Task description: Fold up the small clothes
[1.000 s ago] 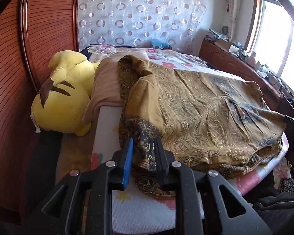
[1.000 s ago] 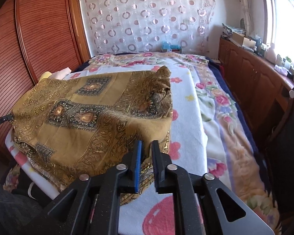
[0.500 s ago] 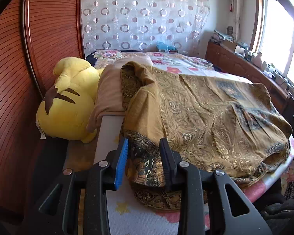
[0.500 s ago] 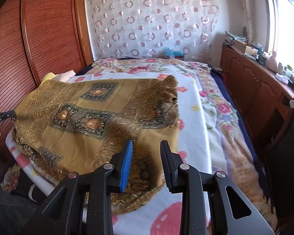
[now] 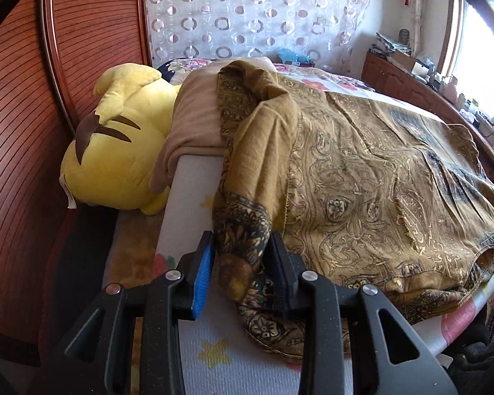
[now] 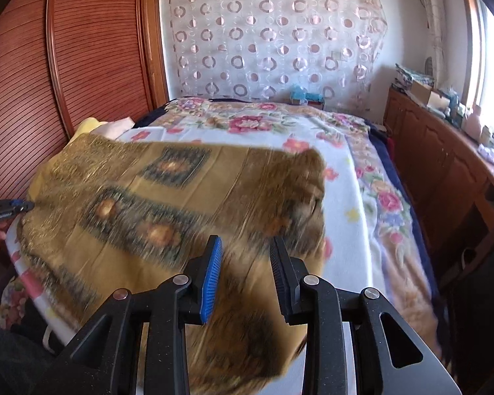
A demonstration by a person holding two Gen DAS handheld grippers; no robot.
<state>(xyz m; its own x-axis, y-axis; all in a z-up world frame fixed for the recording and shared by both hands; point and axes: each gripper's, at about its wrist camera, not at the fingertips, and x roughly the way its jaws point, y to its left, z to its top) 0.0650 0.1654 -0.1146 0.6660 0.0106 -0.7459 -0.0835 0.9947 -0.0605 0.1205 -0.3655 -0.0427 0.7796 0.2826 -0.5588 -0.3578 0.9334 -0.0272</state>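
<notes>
While the mustard-gold paisley-patterned cloth garment (image 5: 362,177) lies spread across the near part of the floral-printed white bed blanket (image 6: 352,197), the left gripper (image 5: 242,250) stands released, its jaws parted with a dark-patterned cuff of the garment lying loose between them; the blue pad does not press the cloth, though the black finger's side is too close to judge. The right gripper (image 6: 245,256) is likewise released, jaws apart above the blurred near corner of the same garment, nothing pinched. Both sets of jaws have just been opening. A yellow plush toy with brown stripes (image 5: 115,151) rests against the ribbed reddish wooden wardrobe (image 5: 23,105), just beside a beige folded blanket (image 5: 194,121) that the garment's far end overlaps
</notes>
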